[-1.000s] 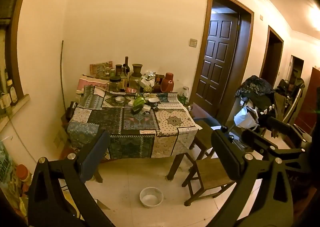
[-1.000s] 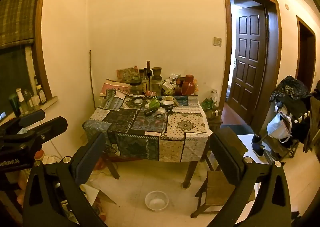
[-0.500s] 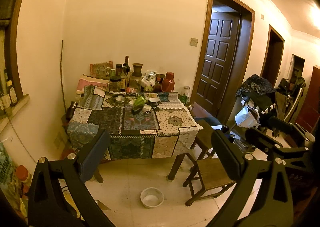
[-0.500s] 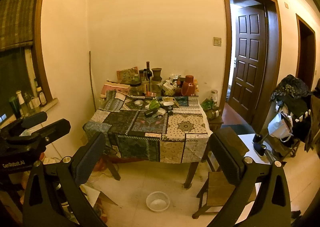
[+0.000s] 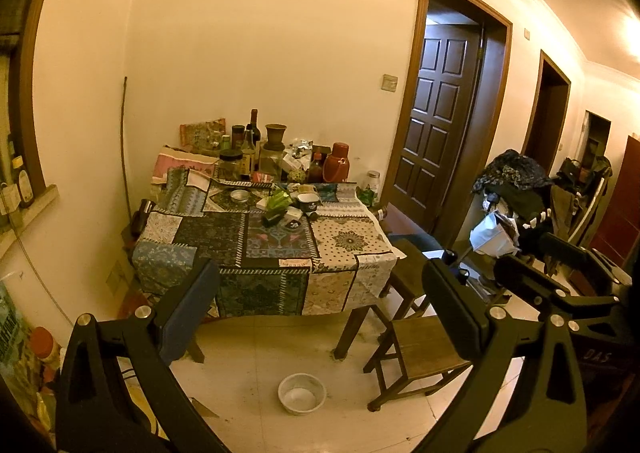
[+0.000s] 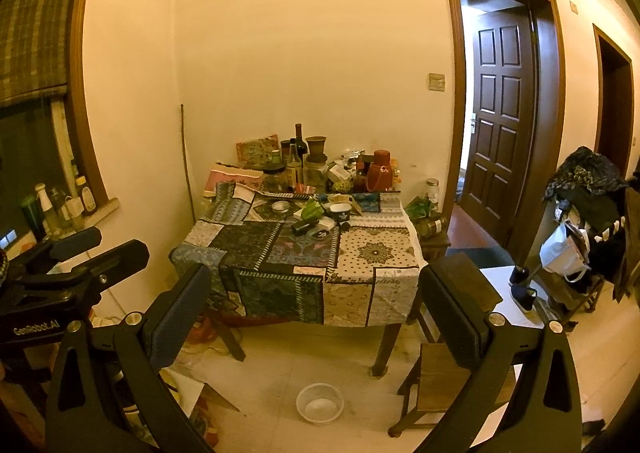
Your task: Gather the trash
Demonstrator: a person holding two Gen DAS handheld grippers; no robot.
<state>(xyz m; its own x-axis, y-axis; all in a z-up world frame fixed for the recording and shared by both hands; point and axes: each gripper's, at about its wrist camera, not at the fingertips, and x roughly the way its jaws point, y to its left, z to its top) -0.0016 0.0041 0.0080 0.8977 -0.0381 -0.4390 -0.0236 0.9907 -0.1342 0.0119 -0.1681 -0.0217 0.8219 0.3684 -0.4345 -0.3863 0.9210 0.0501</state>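
The left gripper [image 5: 320, 305] stands wide open with nothing between its 2 fingers [image 5: 188, 305], held well back from the table [image 5: 352, 241]. The right gripper [image 6: 316, 305] is spread just as wide and is also empty; in the left wrist view it shows at the right edge, level with the left one.

Between both pairs of fingers lies a bare tiled floor with a small pale bowl [image 5: 301, 393] on it, near the table's front leg. Just right of the bowl stands a low wooden stool [image 5: 424, 353].

The table is draped in a patchwork cloth [image 6: 280, 249]. The trash sits toward its far half: a crumpled green wrapper [image 5: 279, 199], a white cup [image 5: 308, 202], a small metal tin [image 5: 239, 195] and a few flat packets beside them, though from here these are too small to tell apart surely. Behind them, against the wall, crowd bottles [image 5: 253, 133], jars and a red flask [image 5: 337, 163].

Right of the table a dark panelled door [image 5: 440, 129] stands open. Farther right, a rack heaped with clothes [image 5: 516, 177] carries a white bag [image 5: 490, 235].
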